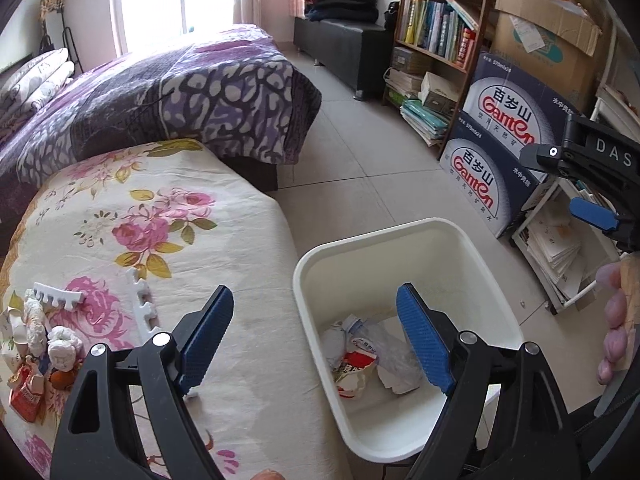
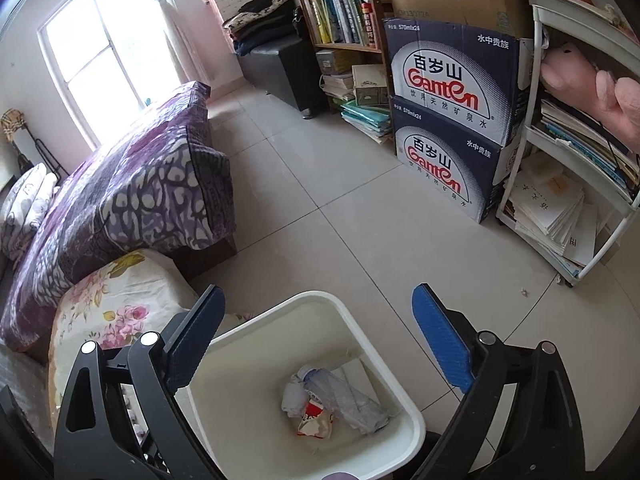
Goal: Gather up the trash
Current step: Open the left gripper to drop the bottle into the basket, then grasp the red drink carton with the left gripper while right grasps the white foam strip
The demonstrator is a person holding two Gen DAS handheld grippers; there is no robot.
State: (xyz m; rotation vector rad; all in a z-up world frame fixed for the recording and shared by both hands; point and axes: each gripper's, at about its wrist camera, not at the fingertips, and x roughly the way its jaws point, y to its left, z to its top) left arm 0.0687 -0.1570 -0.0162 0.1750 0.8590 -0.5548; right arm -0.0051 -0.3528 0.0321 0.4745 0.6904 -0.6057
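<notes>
A white plastic bin (image 1: pixel 472 240) stands on the floor beside a flowered table; it also shows in the right wrist view (image 2: pixel 400 396). Inside lie a crushed clear bottle (image 2: pixel 344 400), a red-and-white wrapper (image 2: pixel 314 420) and crumpled paper (image 1: pixel 334 344). My left gripper (image 1: pixel 316 340) is open and empty, over the bin's left rim. My right gripper (image 2: pixel 320 344) is open and empty above the bin; it also shows at the right edge of the left wrist view (image 1: pixel 568 184). On the table's left lie white foam strips (image 1: pixel 140 304), tissue wads (image 1: pixel 62 348) and a red wrapper (image 1: pixel 26 396).
A bed with a purple blanket (image 1: pixel 160 100) lies behind the table. Stacked Ganten water boxes (image 2: pixel 448 120), a bookshelf (image 1: pixel 436 24) and a white rack with papers (image 2: pixel 560 208) line the right wall. Tiled floor (image 2: pixel 320 200) lies between.
</notes>
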